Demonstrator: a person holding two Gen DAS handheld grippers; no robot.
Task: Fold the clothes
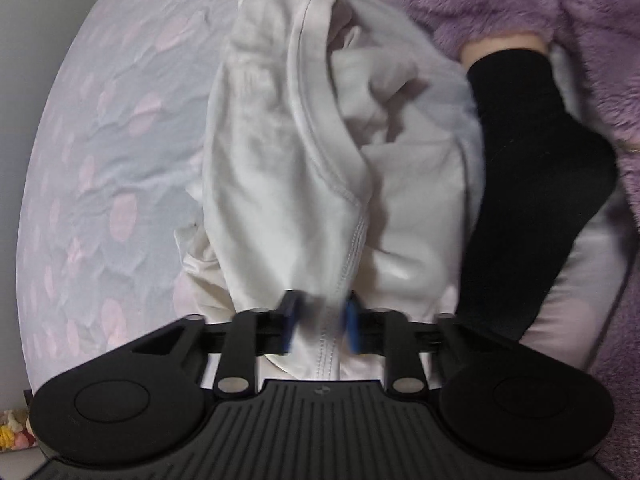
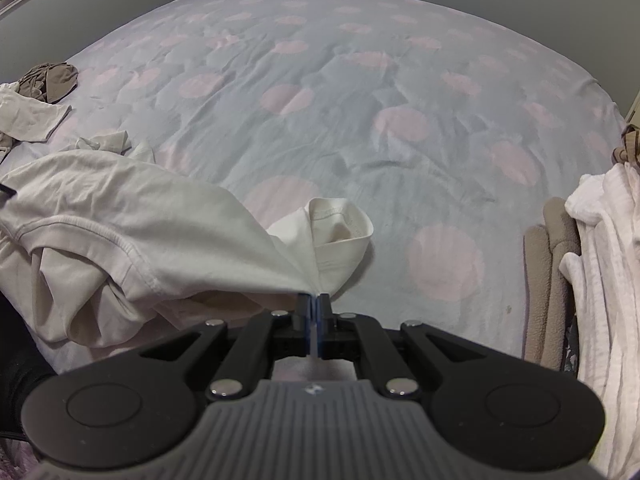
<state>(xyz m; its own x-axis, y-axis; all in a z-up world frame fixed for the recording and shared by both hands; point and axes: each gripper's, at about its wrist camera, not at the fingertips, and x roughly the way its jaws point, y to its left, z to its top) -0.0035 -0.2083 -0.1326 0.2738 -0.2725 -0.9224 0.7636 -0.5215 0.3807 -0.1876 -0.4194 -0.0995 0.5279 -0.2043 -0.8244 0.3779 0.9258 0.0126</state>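
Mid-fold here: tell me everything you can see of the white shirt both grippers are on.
The white shirt is soft, thin knit, with a stitched ribbed collar and hemmed sleeve opening. It is crumpled, not yet folded. The right gripper is shut on a bunched pinch near the sleeve; the left gripper clamps a stitched seam. It drapes onto the pink-spotted bedsheet, beside a black-socked foot.
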